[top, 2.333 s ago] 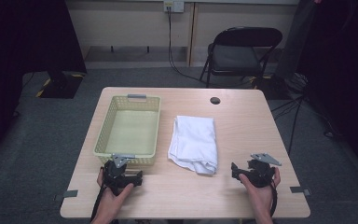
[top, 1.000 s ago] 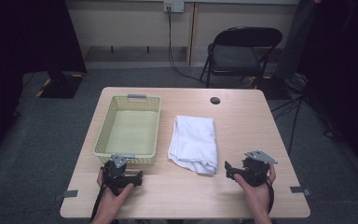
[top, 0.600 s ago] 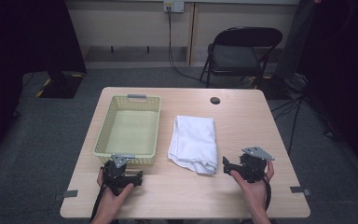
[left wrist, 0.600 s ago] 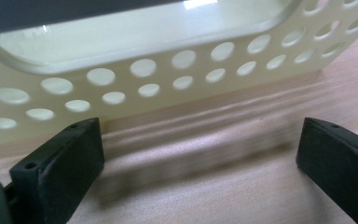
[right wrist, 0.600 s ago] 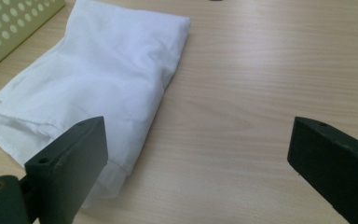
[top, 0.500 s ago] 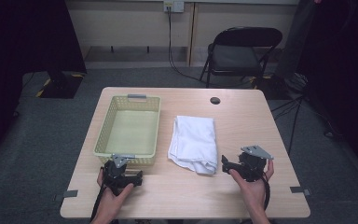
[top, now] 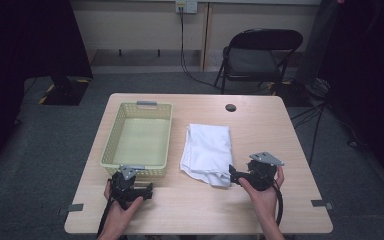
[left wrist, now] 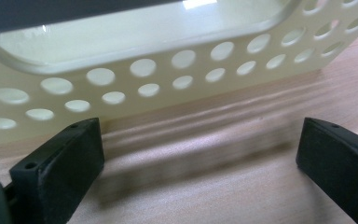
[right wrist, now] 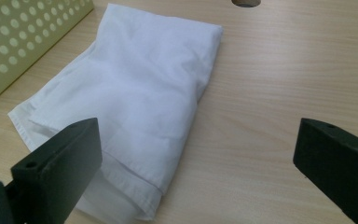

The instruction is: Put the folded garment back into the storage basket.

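Observation:
A folded white cloth [top: 207, 152] lies in the middle of the wooden table [top: 260, 125]; in the right gripper view the cloth [right wrist: 135, 102] stretches away from the near left. My right gripper [top: 237, 176] is open, its jaws wide apart, its tip at the cloth's near right corner. A pale yellow perforated basket [top: 139, 140] stands left of the cloth. My left gripper [top: 137, 190] rests open on the table just in front of the basket's near wall [left wrist: 168, 79], nothing between its jaws.
A round cable hole [top: 230, 107] sits at the table's far side, also at the top of the right gripper view [right wrist: 246, 2]. A black folding chair [top: 257, 55] stands beyond the table. The basket holds nothing.
My right gripper has moved left across the table toward the cloth's near corner. The left gripper has not moved.

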A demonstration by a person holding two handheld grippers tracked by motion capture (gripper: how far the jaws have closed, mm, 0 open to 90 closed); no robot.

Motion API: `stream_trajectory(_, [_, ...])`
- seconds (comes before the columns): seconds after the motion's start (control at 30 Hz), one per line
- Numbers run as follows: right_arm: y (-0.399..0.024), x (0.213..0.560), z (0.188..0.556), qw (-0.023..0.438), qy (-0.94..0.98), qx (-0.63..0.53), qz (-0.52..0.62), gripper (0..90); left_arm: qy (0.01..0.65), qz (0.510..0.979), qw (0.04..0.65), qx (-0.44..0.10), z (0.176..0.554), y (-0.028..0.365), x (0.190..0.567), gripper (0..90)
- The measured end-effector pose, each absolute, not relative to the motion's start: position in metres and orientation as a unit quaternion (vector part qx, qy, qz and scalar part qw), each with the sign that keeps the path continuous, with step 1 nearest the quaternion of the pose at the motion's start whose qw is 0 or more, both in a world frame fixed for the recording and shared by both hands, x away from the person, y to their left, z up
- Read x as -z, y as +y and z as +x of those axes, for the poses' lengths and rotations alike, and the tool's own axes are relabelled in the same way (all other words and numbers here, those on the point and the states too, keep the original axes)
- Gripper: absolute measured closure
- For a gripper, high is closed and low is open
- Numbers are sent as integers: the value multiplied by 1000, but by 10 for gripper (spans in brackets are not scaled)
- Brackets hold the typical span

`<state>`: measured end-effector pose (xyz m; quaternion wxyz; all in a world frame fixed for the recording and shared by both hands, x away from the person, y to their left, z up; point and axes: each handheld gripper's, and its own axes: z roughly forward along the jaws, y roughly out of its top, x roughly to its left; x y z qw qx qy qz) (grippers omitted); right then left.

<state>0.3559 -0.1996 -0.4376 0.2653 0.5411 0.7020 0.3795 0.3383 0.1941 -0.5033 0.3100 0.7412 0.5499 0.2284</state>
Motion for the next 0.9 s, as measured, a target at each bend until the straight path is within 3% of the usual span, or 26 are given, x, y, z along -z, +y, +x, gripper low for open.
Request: stream_trajectory(0.9, [-170,413,386,251,711,-409,514,6,549,742,311,-228,338,194,503,0])
